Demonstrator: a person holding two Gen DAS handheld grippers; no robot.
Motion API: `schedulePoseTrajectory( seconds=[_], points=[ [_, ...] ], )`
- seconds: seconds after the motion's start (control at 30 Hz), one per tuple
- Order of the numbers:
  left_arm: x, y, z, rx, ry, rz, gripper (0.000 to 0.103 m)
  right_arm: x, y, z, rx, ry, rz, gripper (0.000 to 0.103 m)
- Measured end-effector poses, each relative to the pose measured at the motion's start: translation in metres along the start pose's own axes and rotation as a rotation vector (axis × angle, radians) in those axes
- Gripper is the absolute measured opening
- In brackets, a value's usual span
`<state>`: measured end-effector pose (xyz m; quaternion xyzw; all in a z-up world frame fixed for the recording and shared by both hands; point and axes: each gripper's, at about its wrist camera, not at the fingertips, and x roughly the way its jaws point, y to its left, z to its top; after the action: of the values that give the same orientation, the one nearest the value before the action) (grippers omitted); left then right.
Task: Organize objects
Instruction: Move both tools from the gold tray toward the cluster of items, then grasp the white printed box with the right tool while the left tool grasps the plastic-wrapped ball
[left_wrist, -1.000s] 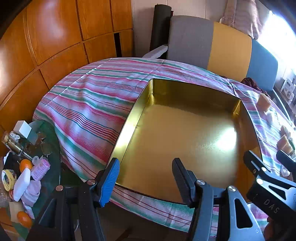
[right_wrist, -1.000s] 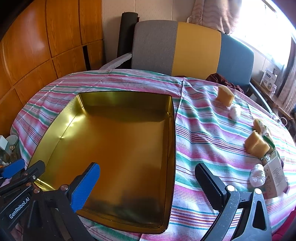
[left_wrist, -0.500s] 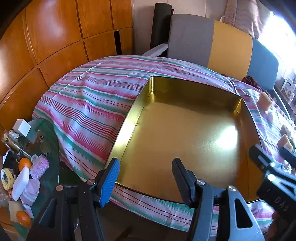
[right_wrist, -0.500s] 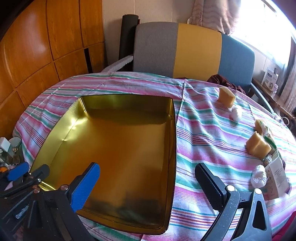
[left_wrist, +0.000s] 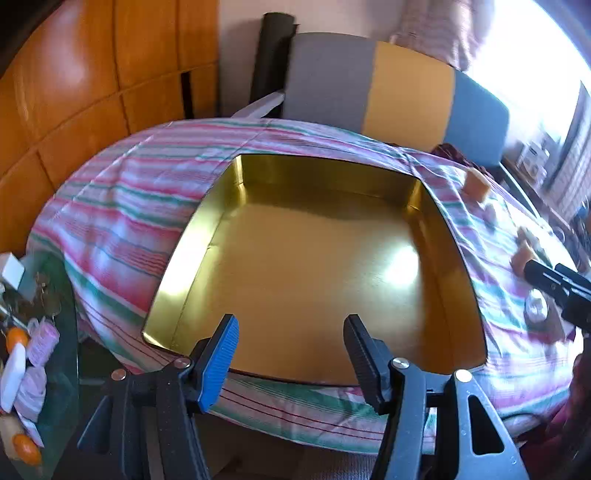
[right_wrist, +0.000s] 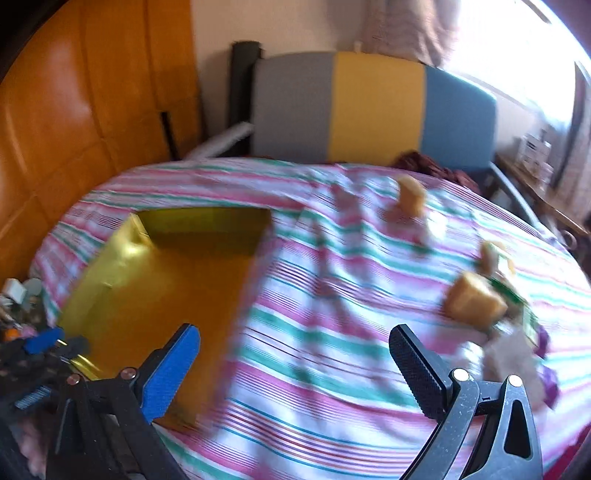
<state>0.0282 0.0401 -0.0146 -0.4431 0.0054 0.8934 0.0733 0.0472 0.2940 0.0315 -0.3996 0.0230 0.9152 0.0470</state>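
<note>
With the gold tin tray (left_wrist: 314, 266) empty on the striped table (right_wrist: 332, 332), both hand-held grippers, left (left_wrist: 291, 350) and right (right_wrist: 295, 373), gape wide and empty, so fetching the nearest yellow sponge block (right_wrist: 474, 304) comes next.

We see our left gripper (left_wrist: 290, 350) with jaws apart and nothing between them, over the near rim of a shallow, empty gold metal tray (left_wrist: 192, 236) on the pink, green and white striped tablecloth (left_wrist: 122, 206). Tan blocks (left_wrist: 476, 186) lie right of the tray, where our right gripper (left_wrist: 554, 280) enters.
</note>
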Motion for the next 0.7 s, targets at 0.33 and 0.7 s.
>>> schedulePoseTrajectory(
  seconds=[0.33,0.7],
  points=[
    [-0.014,-0.051,-0.008,0.156,-0.017,-0.116,0.060,-0.013,-0.149,-0.024,0.039,0.039,-0.181,0.103],
    [-0.027,-0.126,0.006,0.320,-0.019,-0.253,0.060,0.023,-0.206,-0.046,0.039,0.172,-0.040,0.081]
  ],
)
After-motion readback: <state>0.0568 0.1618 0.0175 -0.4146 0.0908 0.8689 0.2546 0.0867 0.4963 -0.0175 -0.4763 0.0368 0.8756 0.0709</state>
